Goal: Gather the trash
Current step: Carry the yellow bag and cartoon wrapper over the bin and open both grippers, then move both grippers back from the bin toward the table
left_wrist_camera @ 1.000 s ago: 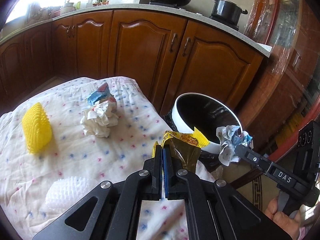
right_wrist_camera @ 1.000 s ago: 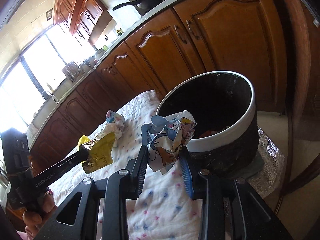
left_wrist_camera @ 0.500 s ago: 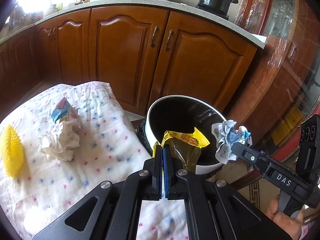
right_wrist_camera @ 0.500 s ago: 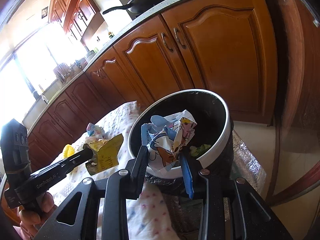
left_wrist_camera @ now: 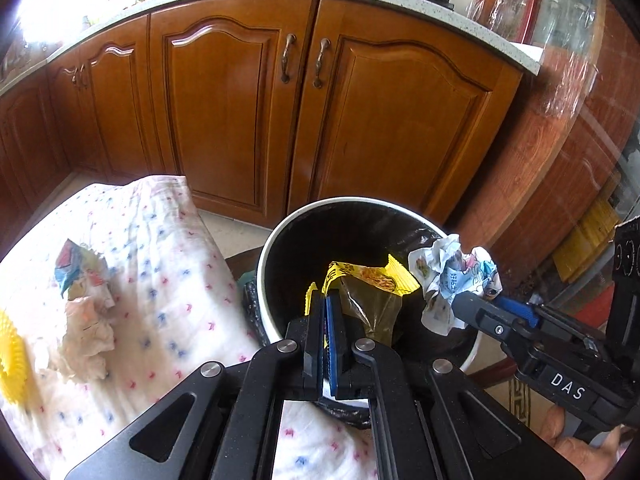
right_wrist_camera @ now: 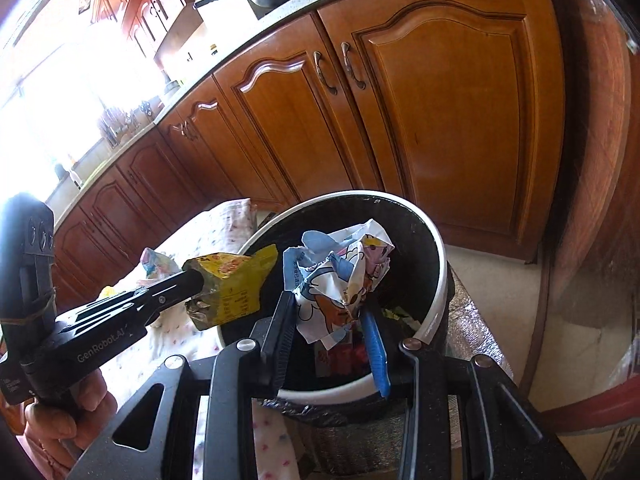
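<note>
My left hand-held gripper (left_wrist_camera: 326, 312) is clenched on a yellow snack wrapper (left_wrist_camera: 370, 292), which hangs over the open mouth of the trash bin (left_wrist_camera: 264, 276). My right hand-held gripper (right_wrist_camera: 332, 320) is grasping a crumpled cartoon-print wrapper (right_wrist_camera: 340, 276) between its part-spread jaws, also above the bin. Some trash lies at the bottom of the bin already, so I judge the job partly done: these two pieces only need dropping. Left to collect, on the dotted cloth over the bench (left_wrist_camera: 168, 280) near its left edge, are a crumpled white tissue (left_wrist_camera: 86, 336) and a colourful wrapper (left_wrist_camera: 76, 264) touching it. Readable writing: "DAS" on the right gripper's body and "GenRobot.AI" on the left's; the wrappers' print is too small to read.
</note>
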Tool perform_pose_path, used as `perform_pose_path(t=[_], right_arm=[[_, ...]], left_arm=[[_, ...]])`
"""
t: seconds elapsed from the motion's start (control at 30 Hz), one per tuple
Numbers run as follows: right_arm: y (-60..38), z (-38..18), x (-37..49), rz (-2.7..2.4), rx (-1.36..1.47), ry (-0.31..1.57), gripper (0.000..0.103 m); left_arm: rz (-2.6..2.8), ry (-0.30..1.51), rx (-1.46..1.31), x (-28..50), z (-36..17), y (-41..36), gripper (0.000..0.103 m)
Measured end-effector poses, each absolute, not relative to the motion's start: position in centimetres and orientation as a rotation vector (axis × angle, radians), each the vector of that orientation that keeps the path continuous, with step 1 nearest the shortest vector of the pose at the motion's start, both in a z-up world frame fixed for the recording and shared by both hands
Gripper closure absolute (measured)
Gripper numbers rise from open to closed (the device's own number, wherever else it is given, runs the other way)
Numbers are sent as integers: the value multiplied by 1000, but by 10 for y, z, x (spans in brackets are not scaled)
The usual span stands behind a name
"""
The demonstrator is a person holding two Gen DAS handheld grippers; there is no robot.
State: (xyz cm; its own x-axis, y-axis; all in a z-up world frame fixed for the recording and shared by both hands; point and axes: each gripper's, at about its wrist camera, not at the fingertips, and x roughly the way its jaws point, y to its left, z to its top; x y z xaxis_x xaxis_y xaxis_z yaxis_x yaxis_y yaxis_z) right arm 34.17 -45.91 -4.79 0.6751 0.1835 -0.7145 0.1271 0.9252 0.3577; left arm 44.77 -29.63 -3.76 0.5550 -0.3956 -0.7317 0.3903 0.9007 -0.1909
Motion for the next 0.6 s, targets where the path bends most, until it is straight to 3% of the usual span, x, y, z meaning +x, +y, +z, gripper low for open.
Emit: perform_pose_path(t=[0.13, 0.2, 0.27, 0.43, 0.6], right_arm=[[-464, -49, 348, 24, 386, 852, 65], [-465, -51, 350, 28, 386, 862, 62], [-466, -53, 352, 29, 386, 869, 57], [-468, -54, 346, 22, 408, 854, 42], [-465, -51, 331, 20, 449, 819, 37]], left_arm=[[-478, 882, 3, 453, -45, -303, 98], [-477, 892, 4, 453, -48, -304, 88], [-471, 889, -8, 452, -49, -303, 69], [-472, 884, -47, 439, -51, -285, 59], [-454, 869, -78, 414, -48, -261, 57]])
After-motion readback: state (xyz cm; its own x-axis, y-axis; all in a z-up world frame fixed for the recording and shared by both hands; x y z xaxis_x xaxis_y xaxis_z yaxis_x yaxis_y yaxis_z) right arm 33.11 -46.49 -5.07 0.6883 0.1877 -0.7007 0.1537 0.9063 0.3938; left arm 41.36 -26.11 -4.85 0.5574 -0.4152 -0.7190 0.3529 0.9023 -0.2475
